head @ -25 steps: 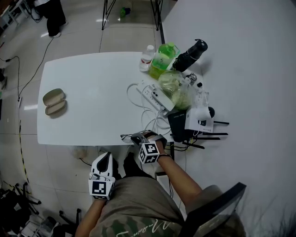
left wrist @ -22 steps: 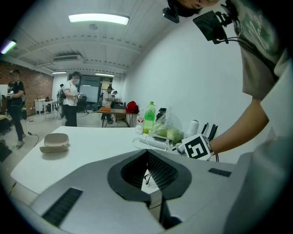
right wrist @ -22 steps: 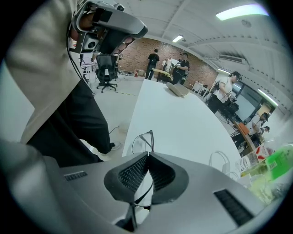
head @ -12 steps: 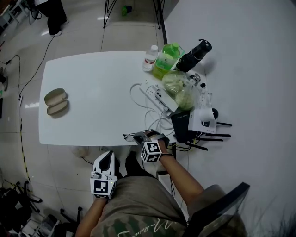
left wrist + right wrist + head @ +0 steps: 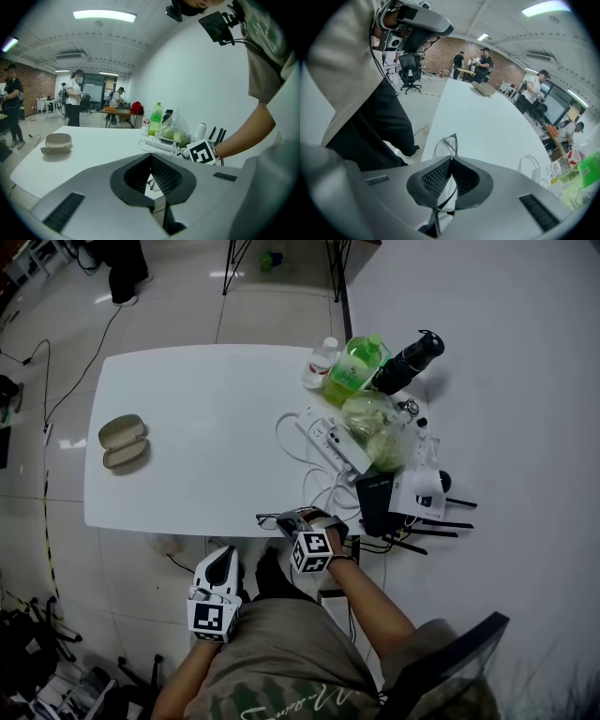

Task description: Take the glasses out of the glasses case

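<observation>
An open beige glasses case (image 5: 123,442) lies empty at the table's far left; it also shows in the left gripper view (image 5: 56,142) and far off in the right gripper view (image 5: 483,88). Thin black-framed glasses (image 5: 268,519) hang at the near table edge. My right gripper (image 5: 284,518) is shut on one temple arm, and a lens (image 5: 446,143) shows just past its jaws (image 5: 449,164). My left gripper (image 5: 222,559) hangs below the near table edge, off the white table (image 5: 206,418), its jaws together and empty (image 5: 151,159). Through them I glimpse the glasses (image 5: 151,183).
At the table's right end sit a white power strip (image 5: 333,442) with looped cables, a green bottle (image 5: 354,367), a black bottle (image 5: 408,362), a plastic bag (image 5: 375,423) and a black box (image 5: 375,498). A chair (image 5: 441,671) stands behind me. People stand across the room.
My right gripper keeps the glasses at the near table edge. The left gripper stays low. Only the head view has shifted a little.
</observation>
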Tool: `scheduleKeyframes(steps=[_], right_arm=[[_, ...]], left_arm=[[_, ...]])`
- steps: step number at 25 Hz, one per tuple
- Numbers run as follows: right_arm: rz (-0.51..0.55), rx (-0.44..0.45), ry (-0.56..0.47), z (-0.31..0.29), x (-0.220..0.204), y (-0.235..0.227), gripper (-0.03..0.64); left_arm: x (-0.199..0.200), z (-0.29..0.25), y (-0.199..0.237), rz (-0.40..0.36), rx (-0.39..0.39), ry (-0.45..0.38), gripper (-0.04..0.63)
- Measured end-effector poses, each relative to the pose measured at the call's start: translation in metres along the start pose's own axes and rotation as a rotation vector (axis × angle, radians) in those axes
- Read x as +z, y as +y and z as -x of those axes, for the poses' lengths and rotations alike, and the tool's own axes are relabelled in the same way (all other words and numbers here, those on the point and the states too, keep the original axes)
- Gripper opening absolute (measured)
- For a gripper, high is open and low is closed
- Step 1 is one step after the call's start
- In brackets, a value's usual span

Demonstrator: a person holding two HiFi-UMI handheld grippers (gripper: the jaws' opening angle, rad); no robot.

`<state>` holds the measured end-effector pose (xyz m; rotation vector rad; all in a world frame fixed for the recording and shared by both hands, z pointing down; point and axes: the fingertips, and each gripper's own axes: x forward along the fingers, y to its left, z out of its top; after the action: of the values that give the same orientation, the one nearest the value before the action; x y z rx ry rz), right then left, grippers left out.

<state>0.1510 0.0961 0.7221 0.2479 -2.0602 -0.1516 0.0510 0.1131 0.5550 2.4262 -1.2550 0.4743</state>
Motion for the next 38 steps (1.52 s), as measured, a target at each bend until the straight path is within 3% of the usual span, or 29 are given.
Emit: scheduleKeyframes(steps=[38], right_arm=[[-0.014,0.004,-0.008,-0.001,-0.001,0.010,0.017]], left_arm=[[-0.004,0.002,0.001,0.025,0.008,-0.001,0.008]])
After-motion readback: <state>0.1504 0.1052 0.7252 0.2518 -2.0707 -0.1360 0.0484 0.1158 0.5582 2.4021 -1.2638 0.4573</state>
